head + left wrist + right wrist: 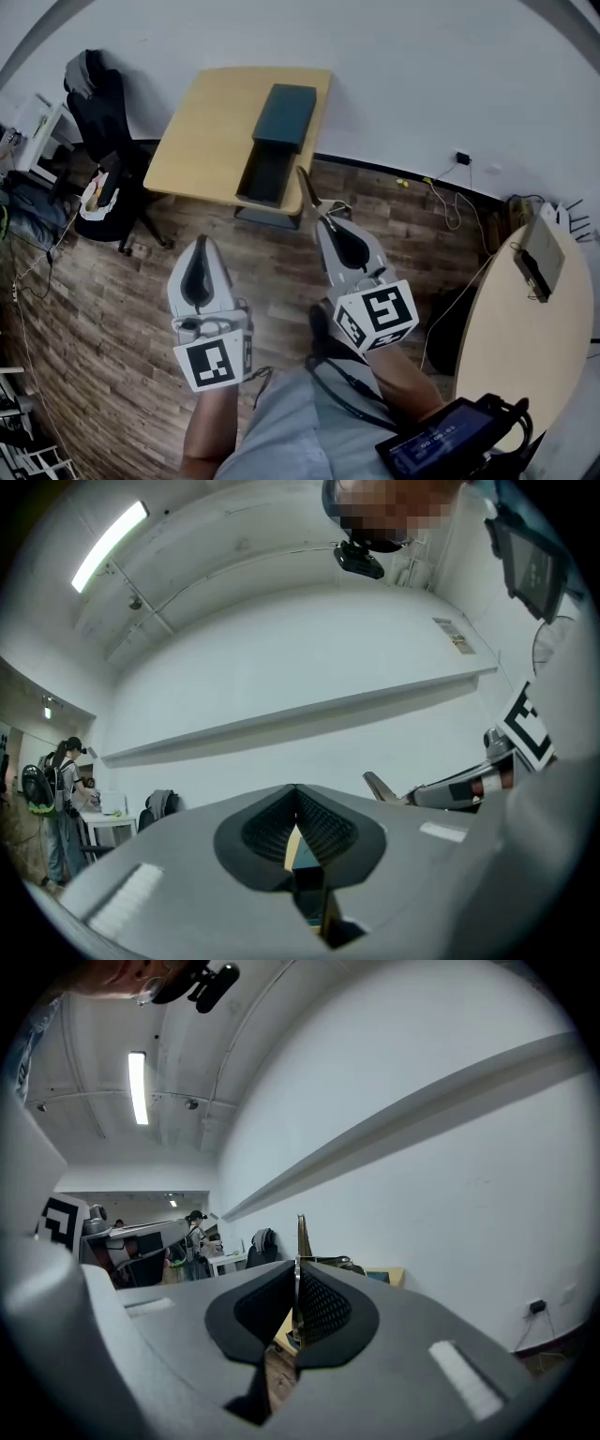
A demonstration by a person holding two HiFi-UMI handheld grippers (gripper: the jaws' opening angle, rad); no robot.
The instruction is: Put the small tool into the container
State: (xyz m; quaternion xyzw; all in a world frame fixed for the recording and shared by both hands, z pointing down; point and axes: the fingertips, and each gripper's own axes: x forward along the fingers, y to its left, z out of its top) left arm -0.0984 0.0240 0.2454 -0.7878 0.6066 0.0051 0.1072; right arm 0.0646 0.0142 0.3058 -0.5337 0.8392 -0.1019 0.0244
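The small tool [307,193] is a thin flat blade. It sticks out forward from my right gripper [323,221], which is shut on its lower end. The right gripper view shows the blade [301,1237] rising from between the closed pads [319,1309]. The container [276,142] is a dark green box on the tan table [202,141], its open part toward me. The tool's tip lies just short of the table's near edge, beside the box. My left gripper [200,244] hovers lower left over the floor, shut and empty, its pads [319,832] meeting at the tips.
A black office chair [98,122] draped with clothes stands left of the table. At the right is a round tan table [525,328] with a dark device [537,258] on it. Cables [450,202] lie on the wooden floor along the wall. People stand far off to the left.
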